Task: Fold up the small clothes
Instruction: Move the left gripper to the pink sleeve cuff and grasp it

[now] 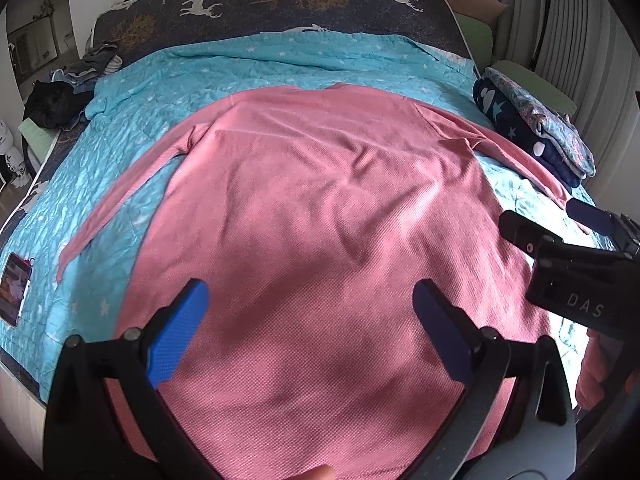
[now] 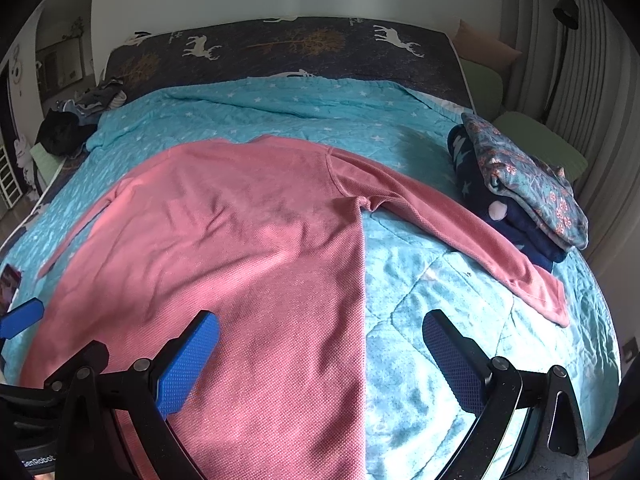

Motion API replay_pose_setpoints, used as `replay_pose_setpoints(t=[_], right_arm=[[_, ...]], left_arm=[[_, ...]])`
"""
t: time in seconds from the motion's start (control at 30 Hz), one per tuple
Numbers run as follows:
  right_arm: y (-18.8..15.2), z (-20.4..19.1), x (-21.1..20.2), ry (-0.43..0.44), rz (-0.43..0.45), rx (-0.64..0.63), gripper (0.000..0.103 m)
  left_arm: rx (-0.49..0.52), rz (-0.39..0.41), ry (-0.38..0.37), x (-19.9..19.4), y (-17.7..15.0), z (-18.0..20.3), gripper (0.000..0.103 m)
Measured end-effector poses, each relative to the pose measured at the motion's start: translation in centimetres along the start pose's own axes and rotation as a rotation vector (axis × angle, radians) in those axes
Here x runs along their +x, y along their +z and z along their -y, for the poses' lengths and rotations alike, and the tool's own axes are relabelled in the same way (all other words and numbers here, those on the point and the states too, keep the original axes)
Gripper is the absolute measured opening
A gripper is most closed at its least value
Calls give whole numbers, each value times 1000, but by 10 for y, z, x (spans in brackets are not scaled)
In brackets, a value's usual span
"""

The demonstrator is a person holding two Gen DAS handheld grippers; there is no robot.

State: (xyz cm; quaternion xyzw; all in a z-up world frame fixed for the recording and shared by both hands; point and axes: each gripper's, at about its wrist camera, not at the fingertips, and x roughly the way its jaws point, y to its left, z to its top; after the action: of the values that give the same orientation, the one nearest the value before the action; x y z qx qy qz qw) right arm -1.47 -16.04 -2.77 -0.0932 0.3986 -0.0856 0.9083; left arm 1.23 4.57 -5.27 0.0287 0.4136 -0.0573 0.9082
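Observation:
A pink long-sleeved shirt [image 1: 320, 208] lies spread flat on the turquoise star-print quilt [image 1: 132, 92], both sleeves stretched out; it also shows in the right wrist view [image 2: 248, 240]. My left gripper [image 1: 310, 328] is open and empty, hovering over the shirt's lower body. My right gripper [image 2: 320, 356] is open and empty above the shirt's right side edge, one finger over the shirt and one over the quilt [image 2: 420, 320]. The right sleeve [image 2: 460, 236] runs out to the right. The right gripper's body also shows in the left wrist view [image 1: 576, 264].
A stack of folded clothes [image 2: 520, 196] sits at the bed's right edge. A heap of dark clothes [image 1: 68, 92] lies at the far left corner. A phone [image 1: 14, 288] lies on the quilt at left. Green pillows [image 2: 536, 136] lie beside the curtain.

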Motion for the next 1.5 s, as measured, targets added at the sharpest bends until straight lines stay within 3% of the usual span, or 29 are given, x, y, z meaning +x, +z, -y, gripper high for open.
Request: replay_pose_setpoints(t=[0.3,0.4,0.5,0.63,0.8,0.87,0.93,1.0,1.1,1.2,1.4,1.5], right_arm=[[3,-6,3,2,2,-18,103],[6,-13,5,-8,6,-46,102],[9,-23,7,-10,2,-81,99],[12,-28,14,14,-15,-91,97],[17,-37,21,21,-3,-123,95],[22,-46,25,23,0,-155,92],[27,-58,31,35,-4,-190,86],[31,-73,37,64,-11,-228,80],[34,-102,44,94,0,-345,69],[35,-145,51,109,55,-559,56],[30,-245,66,121,259,-977,54],[27,-298,81,146,326,-1131,52]], left_arm=[[-24,-1,2,2,2,-12,102],[-51,-8,-51,5,5,-25,101],[-109,-36,-112,11,10,-46,89],[-281,-88,-149,28,22,-106,82],[-497,-100,-14,48,20,-204,81],[-667,-151,-17,73,9,-254,76],[-803,-204,-46,99,-5,-291,65],[-881,-235,-63,117,-15,-313,63],[-1001,-200,-89,128,-22,-343,63],[-1095,-165,-122,135,-20,-363,64],[-1268,-180,-130,162,-24,-395,64],[-1289,-166,-127,165,-19,-404,64]])
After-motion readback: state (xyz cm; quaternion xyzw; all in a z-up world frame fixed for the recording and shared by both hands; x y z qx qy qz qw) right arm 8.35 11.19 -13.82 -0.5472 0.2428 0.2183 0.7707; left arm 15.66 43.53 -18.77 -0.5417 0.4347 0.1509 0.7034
